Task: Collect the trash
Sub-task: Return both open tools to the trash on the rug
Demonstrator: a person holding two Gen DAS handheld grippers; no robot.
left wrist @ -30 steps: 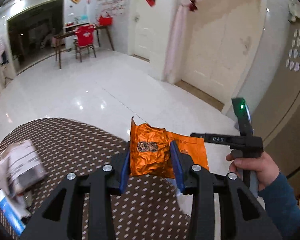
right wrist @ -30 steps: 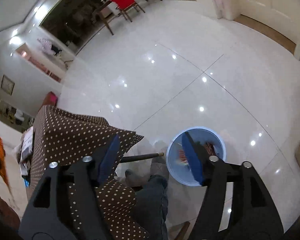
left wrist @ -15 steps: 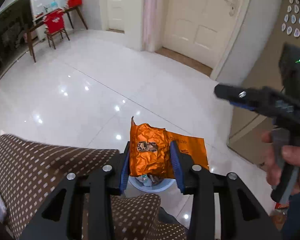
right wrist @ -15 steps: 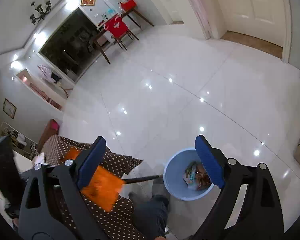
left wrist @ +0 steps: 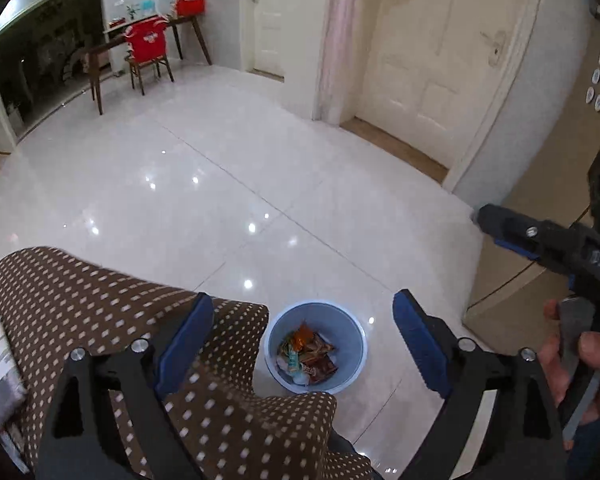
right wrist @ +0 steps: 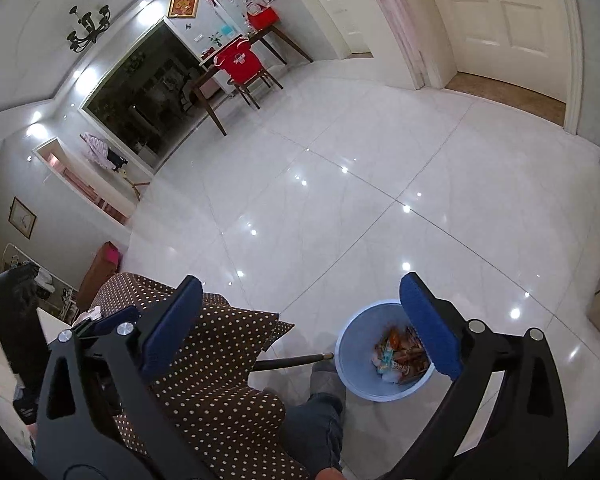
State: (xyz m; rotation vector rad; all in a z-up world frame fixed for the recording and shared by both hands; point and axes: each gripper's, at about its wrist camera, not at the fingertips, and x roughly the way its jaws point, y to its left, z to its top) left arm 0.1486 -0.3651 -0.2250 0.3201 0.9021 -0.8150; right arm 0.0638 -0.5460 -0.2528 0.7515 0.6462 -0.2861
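Overhead, both tongs spread and bare: left gripper [left wrist: 302, 334] above the blue bin [left wrist: 350, 364]; right gripper [right wrist: 300, 326] alongside.

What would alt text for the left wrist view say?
The left gripper hangs open and empty above a blue bin of wrappers on a white tiled floor. A brown dotted tablecloth lies at left; the right gripper shows at right.

A round light-blue bin [left wrist: 315, 347] stands upright on the glossy white tile floor, just beside the hanging corner of the brown polka-dot tablecloth. Inside lies a loose heap of crumpled wrappers [left wrist: 306, 354]: orange on top, brown ones to the right, a teal-and-white one to the left, white scraps beneath.
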